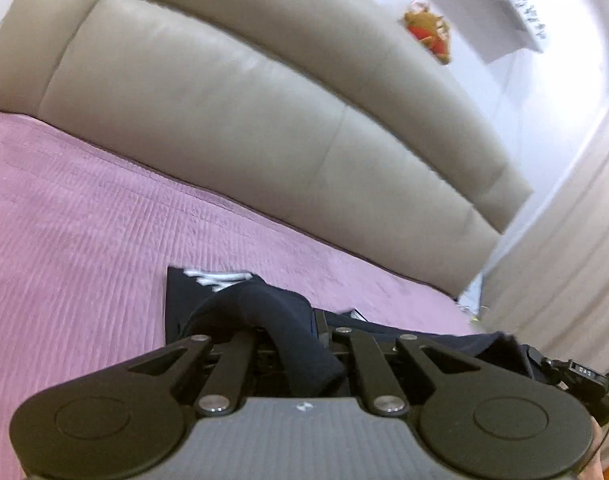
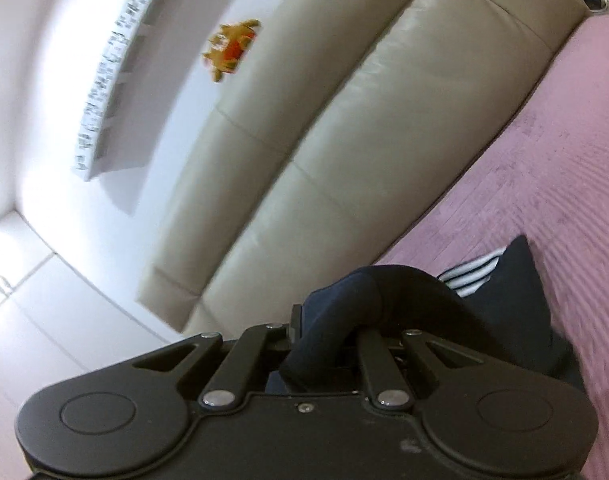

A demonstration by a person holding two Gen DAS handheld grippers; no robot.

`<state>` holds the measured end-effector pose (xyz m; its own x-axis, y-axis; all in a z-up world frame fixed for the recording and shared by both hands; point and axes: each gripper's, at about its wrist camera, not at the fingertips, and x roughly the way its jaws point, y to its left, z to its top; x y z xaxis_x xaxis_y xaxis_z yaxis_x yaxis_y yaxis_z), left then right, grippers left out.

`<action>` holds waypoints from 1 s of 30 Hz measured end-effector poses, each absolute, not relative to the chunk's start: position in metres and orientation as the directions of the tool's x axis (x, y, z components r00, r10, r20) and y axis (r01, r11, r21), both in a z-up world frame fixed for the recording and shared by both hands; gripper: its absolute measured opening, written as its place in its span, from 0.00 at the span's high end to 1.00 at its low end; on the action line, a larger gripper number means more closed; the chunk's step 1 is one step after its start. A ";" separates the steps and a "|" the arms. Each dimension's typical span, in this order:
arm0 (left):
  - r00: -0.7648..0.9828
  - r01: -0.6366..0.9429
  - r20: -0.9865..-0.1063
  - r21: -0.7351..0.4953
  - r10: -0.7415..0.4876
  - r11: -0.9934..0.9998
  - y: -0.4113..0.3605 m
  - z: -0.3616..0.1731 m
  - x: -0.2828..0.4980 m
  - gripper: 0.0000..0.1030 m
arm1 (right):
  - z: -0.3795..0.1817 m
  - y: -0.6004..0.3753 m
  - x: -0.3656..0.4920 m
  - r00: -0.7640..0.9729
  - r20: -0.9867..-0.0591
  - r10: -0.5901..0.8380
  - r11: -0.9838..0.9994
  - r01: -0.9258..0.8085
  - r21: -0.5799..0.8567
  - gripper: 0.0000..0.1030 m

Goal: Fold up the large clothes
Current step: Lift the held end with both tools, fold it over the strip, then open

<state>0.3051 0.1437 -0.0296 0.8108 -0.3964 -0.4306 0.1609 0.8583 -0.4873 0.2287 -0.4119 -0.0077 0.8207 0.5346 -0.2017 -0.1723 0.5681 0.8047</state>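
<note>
Bed: a pink ribbed bedspread (image 1: 84, 216) runs up to a padded beige headboard (image 1: 232, 112), and that is where I am working.
Garment: the dark navy garment (image 1: 288, 320) is bunched and lifted between my two tools, just above the bedspread near the headboard; a white-striped patch (image 2: 470, 278) shows on it.
Left gripper: my left gripper (image 1: 292, 354) is closed down on a thick roll of the navy cloth, which humps up over the linkage and hides the fingertips.
Right gripper: my right gripper (image 2: 324, 350) is likewise clamped on a rolled fold of the same cloth; in the left view its body peeks out just beside the garment's far edge.
Slip risk: I judge each grip to be on a bulky wad, not a flat edge, so layers could slide out as I pull the cloth taut.
Uneven fold risk: I cannot see which corners or seams I hold, so the fold may land crooked or with a layer trapped inside.
Snag risk: cloth draped over the linkage could catch there when I let go.
Drag risk: the ribbed bedspread may grip the cloth and rumple under it.
Surroundings: a white wall (image 2: 40, 80) behind the headboard carries an orange and red ornament (image 2: 230, 50) and a long shelf (image 2: 104, 80), both well apart from my work.
</note>
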 end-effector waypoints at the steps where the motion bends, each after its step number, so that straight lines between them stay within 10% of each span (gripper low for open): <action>1: 0.806 0.148 -0.443 -0.493 -0.394 0.857 0.143 -0.032 0.323 0.92 | -0.012 -0.413 0.246 0.817 -0.221 0.532 0.579 -0.161 0.800 0.92; 28: 0.798 -0.134 -0.537 -0.600 -0.273 0.789 0.148 -0.181 0.520 0.87 | -0.160 -0.404 0.460 0.742 -0.501 0.445 0.679 0.085 0.729 0.92; 30: 0.792 -0.147 -0.525 -0.659 -0.312 0.737 0.156 -0.186 0.523 0.86 | -0.159 -0.400 0.463 0.740 -0.527 0.417 0.713 0.092 0.695 0.77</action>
